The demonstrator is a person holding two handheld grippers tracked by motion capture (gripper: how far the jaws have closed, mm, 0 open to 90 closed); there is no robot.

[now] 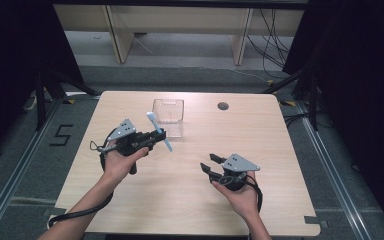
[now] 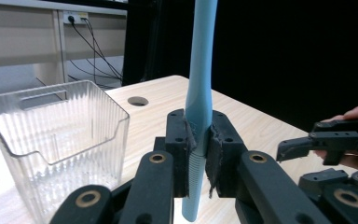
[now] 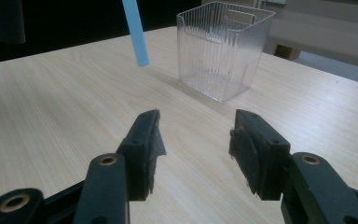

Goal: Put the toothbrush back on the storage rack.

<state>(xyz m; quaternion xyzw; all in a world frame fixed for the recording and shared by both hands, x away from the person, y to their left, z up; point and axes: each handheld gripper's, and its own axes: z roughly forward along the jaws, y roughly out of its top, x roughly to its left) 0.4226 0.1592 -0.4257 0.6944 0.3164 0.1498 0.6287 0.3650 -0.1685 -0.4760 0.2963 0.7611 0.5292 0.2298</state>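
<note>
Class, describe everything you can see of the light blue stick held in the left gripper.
The light blue stick is long, slim and smooth, plastic by its look. The left gripper clamps it near its lower end, pads pressing both sides. It hangs above the table, touching nothing else, beside the clear ribbed bin.

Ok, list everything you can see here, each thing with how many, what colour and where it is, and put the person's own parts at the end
table: one, light wood, under everything, with a round cable hole near its far edge
clear bin: one, transparent ribbed plastic, empty, on the far middle of the table
toothbrush: one, light blue, clamped by its handle in the left gripper, held above the table beside the bin
floor cables: several, black, behind the table on the right
left gripper: one, black, shut on the toothbrush
right gripper: one, black, jaws apart with nothing between them, low over the table's near right
hands: two, left hand and right hand, one on each gripper
</note>
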